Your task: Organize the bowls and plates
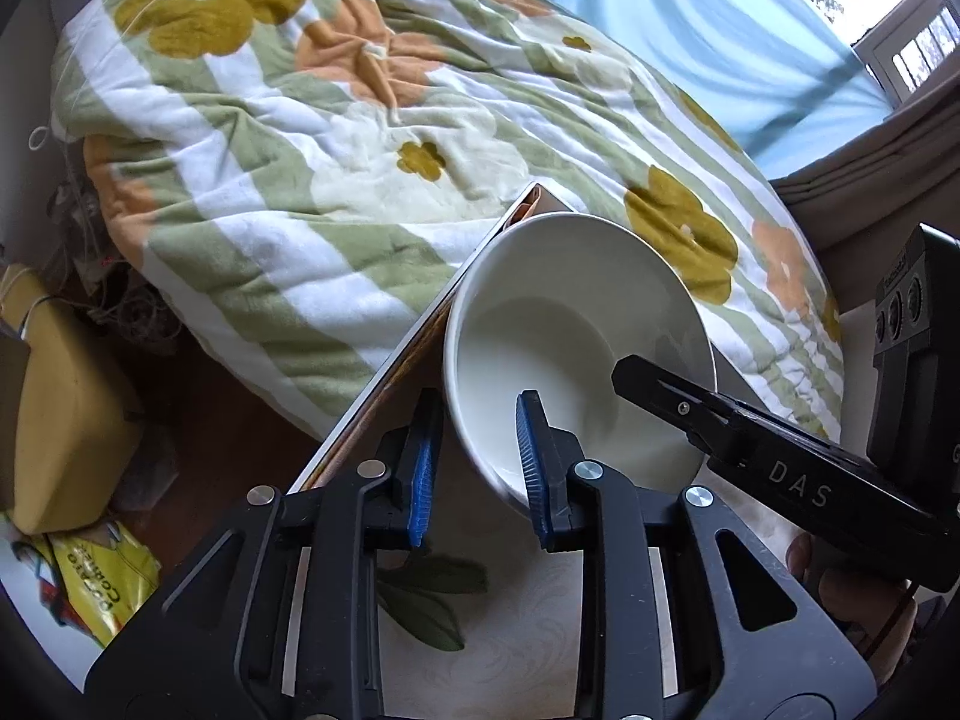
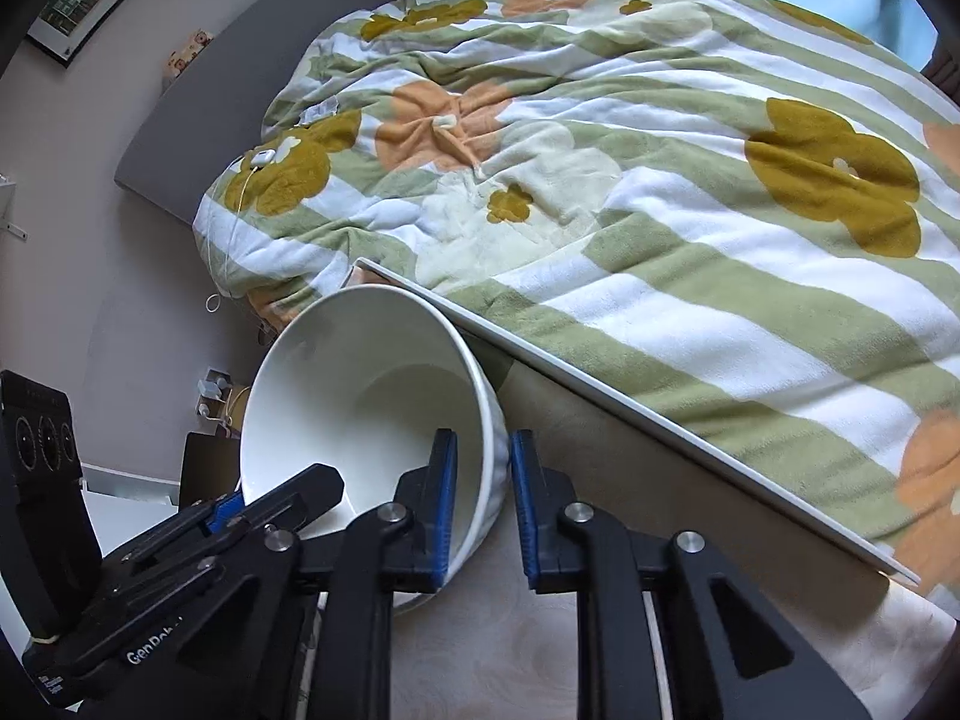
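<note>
White ceramic filled the middle of both wrist views: one bowl [image 1: 576, 348] was tilted over the table [image 1: 516, 630], near its far edge, with its opening turned toward the cameras. My left gripper [image 1: 477, 468] had its two blue pads on either side of the bowl's wall, one finger [image 1: 531, 462] inside and the other [image 1: 423, 468] outside, but I could not tell if the pads really pressed on the wall or only stood close to it. My right gripper [image 2: 480, 504] stood the same way at the opposite side of the bowl [image 2: 360, 396]: the inner pad [image 2: 444, 504] lay against the inside, while the outer pad [image 2: 521, 504] seemed a little apart from the ribbed outside, so I could not say if it was clamping. Each gripper showed in the other camera, reaching to the rim from the side. Behind the table edge [image 2: 600, 384] lay a quilt [image 1: 336, 138] with green and white stripes and big yellow and orange flowers, covering the bed. A light blue curtain [image 1: 708, 18] hung beyond it. On the floor at the left I saw a yellow box [image 1: 66, 396] and a yellow snack packet [image 1: 102, 582].
</note>
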The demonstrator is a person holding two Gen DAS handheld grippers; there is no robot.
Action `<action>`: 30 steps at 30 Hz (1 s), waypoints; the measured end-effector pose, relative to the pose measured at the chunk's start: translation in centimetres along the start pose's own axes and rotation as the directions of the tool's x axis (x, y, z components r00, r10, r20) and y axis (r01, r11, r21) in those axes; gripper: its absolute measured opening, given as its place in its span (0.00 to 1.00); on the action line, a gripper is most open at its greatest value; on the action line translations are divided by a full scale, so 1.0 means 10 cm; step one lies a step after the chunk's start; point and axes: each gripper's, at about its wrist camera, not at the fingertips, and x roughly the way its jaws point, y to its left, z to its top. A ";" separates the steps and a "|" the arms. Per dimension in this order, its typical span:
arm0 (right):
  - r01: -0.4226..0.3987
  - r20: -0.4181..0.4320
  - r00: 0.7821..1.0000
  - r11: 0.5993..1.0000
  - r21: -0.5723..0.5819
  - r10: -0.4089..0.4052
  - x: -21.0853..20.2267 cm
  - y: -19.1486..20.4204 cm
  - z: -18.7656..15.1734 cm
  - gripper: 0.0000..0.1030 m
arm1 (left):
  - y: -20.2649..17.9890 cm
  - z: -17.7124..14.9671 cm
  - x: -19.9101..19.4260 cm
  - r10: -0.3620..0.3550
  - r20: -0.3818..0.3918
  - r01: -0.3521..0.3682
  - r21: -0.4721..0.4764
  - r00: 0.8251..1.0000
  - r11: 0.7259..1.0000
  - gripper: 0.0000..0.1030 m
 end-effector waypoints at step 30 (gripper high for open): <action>0.023 0.245 0.969 1.000 -0.009 -0.020 -1.74 0.26 -1.09 0.16 | -1.03 -1.15 -1.74 -0.028 0.201 -0.015 0.210 0.979 0.978 0.22</action>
